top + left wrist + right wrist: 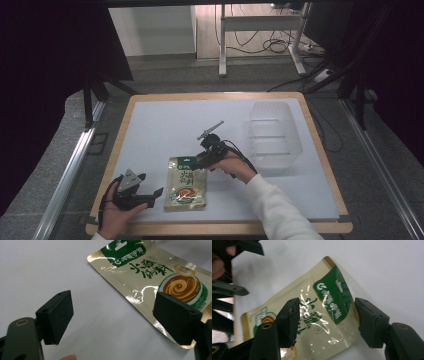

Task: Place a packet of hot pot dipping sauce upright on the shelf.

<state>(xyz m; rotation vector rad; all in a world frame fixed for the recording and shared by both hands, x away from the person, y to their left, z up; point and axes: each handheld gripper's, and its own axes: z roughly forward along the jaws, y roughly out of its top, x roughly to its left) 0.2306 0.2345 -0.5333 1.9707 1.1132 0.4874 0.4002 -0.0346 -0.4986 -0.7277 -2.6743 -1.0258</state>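
Gold-and-green, the packet (186,183) lies flat on the pale counter (165,130) near its front edge, with its green hanging tab pointing away from the person and its printed face up. It has not been lifted: nothing in the high view shows any corner raised, and the right gripper view shows it flat on the surface. The right gripper (206,159) is at the packet's top right corner, and in its own view the jaws straddle the green tab end (332,300), one pad over the printed front and the other past the edge; they stand apart with a gap on each side, so they are released and not yet pinching anything. The left gripper (145,192) rests near the front left of the counter, just beside the packet's left edge; its jaws are spread wide with only bare counter between them, the packet (160,285) lying ahead of the far pad. A clear plastic bin (275,132) sits empty at the far right, well apart from the packet. Judging by this, the work is at its start: the grasp is being lined up, while the pinch, the lift and probably the carry to the bin are all left to do.
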